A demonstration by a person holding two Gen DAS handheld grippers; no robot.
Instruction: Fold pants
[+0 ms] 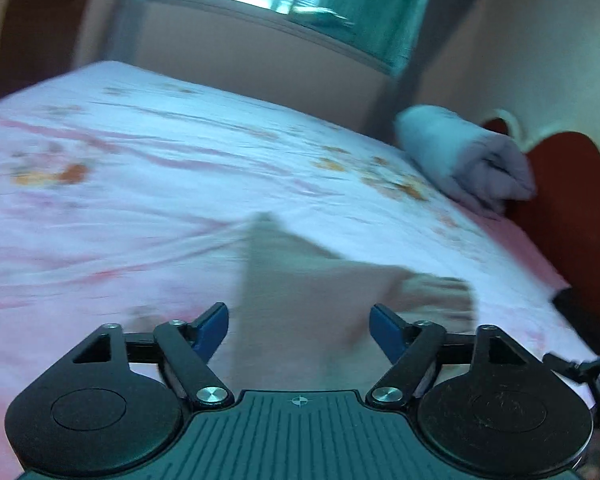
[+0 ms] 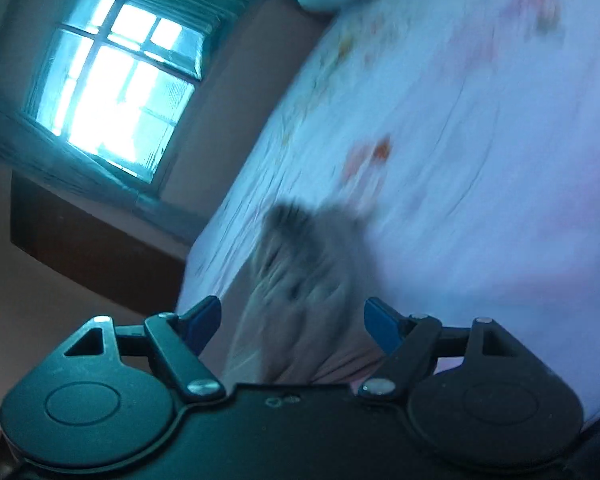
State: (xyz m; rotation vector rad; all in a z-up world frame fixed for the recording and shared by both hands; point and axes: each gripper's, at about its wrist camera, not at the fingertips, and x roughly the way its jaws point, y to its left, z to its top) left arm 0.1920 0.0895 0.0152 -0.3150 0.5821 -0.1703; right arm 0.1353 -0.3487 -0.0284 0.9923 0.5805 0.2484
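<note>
Beige pants (image 1: 300, 300) lie on a bed with a pink-and-white flowered sheet (image 1: 120, 160). In the left wrist view they stretch away from between my fingers, with a crumpled end at the right. My left gripper (image 1: 299, 330) is open above them, blue fingertips wide apart. In the right wrist view the pants (image 2: 300, 280) lie bunched near the bed's edge, blurred by motion. My right gripper (image 2: 292, 326) is open over them, holding nothing. The sheet (image 2: 480, 160) fills the right of that view.
A rolled grey-white blanket (image 1: 460, 156) lies at the head of the bed next to a red and cream headboard (image 1: 560, 184). A window (image 2: 116, 92) sits in the wall beyond the bed. A dark wooden ledge (image 2: 88, 248) stands below it.
</note>
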